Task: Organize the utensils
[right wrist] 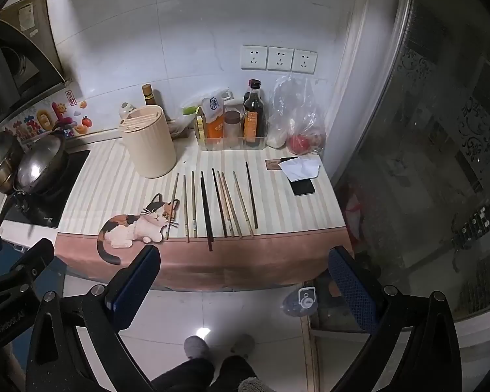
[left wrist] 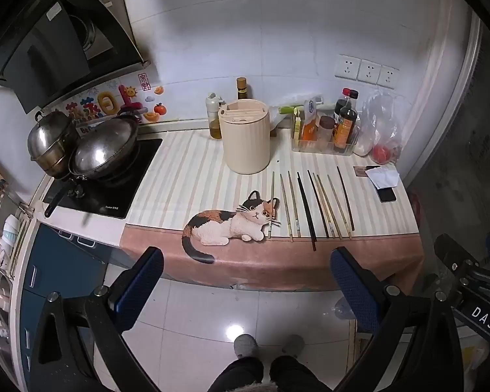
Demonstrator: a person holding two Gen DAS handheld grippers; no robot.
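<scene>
Ten chopsticks (left wrist: 310, 205), one cream holder (left wrist: 245, 135), two pots (left wrist: 81, 147), three wall sockets (left wrist: 366, 70).

Ahead of the fingers, the striped cloth (left wrist: 186, 176) is looking matt and woven; the pale chopsticks (left wrist: 334, 210) on it are showing bare wood, the dark chopsticks (left wrist: 306, 209) a smooth lacquered sheen; beyond them the cream holder (left wrist: 245, 137) is looking like matt plastic; far left, the steel pots (left wrist: 104, 150) are gleaming; the gripper pads (right wrist: 352, 285) are showing rough blue texture; below, the floor tiles (right wrist: 245, 310) are shining glossy.
</scene>
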